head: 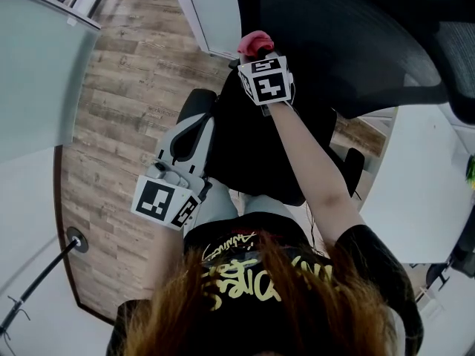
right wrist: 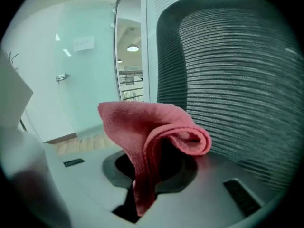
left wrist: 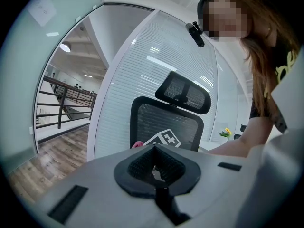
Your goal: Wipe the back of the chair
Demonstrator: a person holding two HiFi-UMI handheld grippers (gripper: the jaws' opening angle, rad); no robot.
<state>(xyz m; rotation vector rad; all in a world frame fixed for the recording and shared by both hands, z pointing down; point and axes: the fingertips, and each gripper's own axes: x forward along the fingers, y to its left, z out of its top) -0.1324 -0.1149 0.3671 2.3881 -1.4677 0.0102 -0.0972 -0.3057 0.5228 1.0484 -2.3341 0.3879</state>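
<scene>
Chair back (right wrist: 237,80): black ribbed mesh, upright, fills right of frame.
Cloth (right wrist: 156,127): pink, folded over, frame centre, just beside the mesh.

Head view looks steeply down; both gripper views face the chair back (left wrist: 164,120) (right wrist: 237,80), right nearest.

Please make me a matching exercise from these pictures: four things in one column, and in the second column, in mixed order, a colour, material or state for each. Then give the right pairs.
Things
1. cloth
2. chair back
3. left gripper
4. floor

Descriptions
a. black mesh
b. shut, with nothing in it
c. wood planks
d. pink, clamped in the right gripper

Pairs: 1-d, 2-a, 3-b, 4-c
</scene>
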